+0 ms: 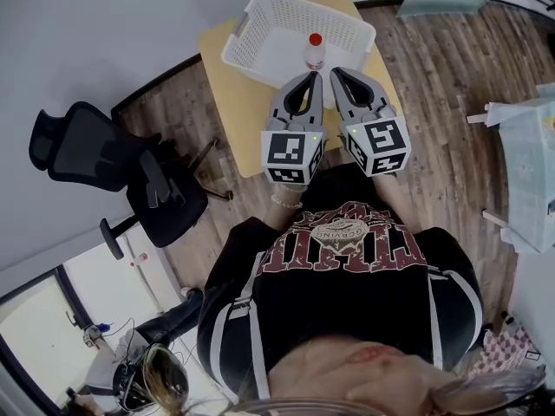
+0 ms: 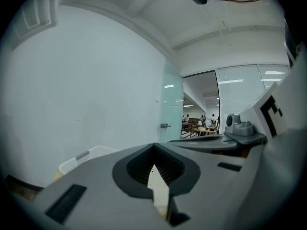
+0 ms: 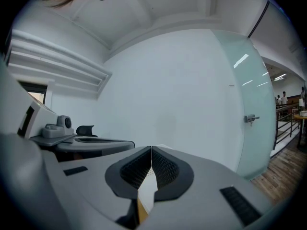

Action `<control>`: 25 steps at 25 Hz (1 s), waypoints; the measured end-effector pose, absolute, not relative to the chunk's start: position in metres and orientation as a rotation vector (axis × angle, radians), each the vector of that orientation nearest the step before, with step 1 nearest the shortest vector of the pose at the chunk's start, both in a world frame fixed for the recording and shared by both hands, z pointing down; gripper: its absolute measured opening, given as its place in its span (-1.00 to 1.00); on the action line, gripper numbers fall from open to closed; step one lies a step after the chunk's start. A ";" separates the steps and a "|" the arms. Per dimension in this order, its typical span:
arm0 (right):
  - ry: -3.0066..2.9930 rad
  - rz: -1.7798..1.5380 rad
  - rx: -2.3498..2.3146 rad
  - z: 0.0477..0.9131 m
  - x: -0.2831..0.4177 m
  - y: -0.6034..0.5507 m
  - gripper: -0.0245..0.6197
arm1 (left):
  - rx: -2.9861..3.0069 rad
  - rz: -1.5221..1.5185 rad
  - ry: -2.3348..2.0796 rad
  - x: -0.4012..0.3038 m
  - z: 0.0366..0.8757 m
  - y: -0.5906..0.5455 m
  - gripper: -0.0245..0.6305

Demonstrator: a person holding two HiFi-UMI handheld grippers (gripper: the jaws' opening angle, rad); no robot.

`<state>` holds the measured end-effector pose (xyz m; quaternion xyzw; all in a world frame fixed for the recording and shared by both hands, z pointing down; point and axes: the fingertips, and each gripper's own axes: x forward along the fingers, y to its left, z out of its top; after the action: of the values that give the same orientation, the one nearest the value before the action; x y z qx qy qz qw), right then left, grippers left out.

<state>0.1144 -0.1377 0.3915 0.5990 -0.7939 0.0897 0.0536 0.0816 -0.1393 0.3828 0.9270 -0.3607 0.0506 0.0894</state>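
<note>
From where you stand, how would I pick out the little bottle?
Find the yellow table; a white basket sits on it. At the basket's near edge, just past the tips of the left gripper and right gripper, stands the bottle. It is small and clear, with the only red cap in sight.

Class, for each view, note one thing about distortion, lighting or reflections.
Head view: even light, soft shadows, floor boards bowing toward the edges. Left gripper view: fisheye circle, dark corners, the left gripper looming large. Right gripper view: same curvature; bright reflections streak the glass door.
</note>
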 end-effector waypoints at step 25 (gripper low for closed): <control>-2.273 0.315 1.916 0.419 0.099 -0.188 -0.87 | 2.790 0.171 -0.929 0.063 0.398 -0.180 -0.78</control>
<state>0.0990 -0.1875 0.4186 0.6391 -0.7581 0.1052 0.0760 0.0625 -0.1798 0.3984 0.9426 -0.3139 0.0578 0.0980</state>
